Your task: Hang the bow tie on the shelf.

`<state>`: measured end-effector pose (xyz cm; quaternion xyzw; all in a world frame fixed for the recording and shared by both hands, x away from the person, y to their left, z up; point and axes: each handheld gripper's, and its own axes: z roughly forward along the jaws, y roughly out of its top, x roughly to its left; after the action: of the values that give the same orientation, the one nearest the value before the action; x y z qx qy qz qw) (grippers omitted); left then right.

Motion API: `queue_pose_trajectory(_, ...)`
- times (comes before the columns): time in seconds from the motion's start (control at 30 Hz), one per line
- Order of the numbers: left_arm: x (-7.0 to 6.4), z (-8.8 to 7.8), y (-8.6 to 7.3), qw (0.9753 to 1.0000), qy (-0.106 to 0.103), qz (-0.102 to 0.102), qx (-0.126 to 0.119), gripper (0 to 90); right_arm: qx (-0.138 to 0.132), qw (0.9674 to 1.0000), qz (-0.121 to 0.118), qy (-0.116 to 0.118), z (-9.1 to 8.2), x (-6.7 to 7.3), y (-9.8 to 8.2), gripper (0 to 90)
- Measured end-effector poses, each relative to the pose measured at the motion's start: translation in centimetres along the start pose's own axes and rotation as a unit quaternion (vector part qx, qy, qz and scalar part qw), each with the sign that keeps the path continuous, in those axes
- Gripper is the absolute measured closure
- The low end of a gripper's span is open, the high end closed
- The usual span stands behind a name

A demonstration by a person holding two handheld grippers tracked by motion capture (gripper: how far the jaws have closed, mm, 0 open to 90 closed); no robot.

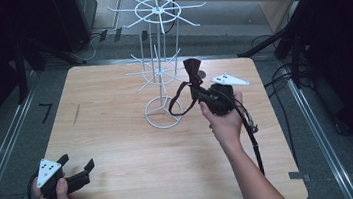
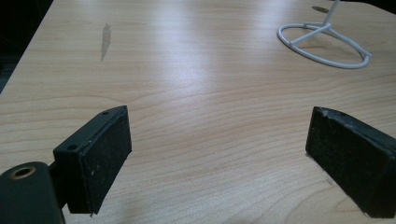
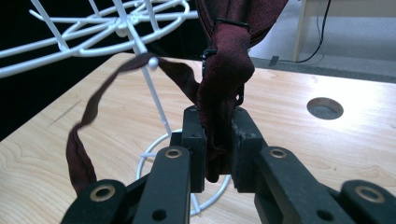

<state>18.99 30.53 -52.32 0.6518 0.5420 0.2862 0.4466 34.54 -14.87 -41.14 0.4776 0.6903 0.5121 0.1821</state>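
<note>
Right hand-held gripper (image 3: pixel 218 154) clamps a dark red bow tie (image 3: pixel 224 70), strap looped over a white rack (image 1: pixel 160 66) prong, probably for hanging. Left hand-held gripper (image 1: pixel 78 169) open, parked low at counter (image 1: pixel 124 186) corner.

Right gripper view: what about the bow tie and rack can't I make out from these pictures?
- Bow tie: its top is cut off by the upper edge in the right gripper view; the right gripper hides the pinched part.
- Strap: its lower end passes behind the gripper body.
- Rack: thin and small in the high view; whether the strap sits on a prong can't be settled.
</note>
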Motion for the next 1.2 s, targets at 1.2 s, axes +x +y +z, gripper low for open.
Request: queue_pose_trajectory(1.2,0.1,0.0,0.0,1.0,-0.001,-0.003,-0.001,7.5,0.082,0.9961,0.024,-0.024,5.3,-0.4,-6.1,80.1)
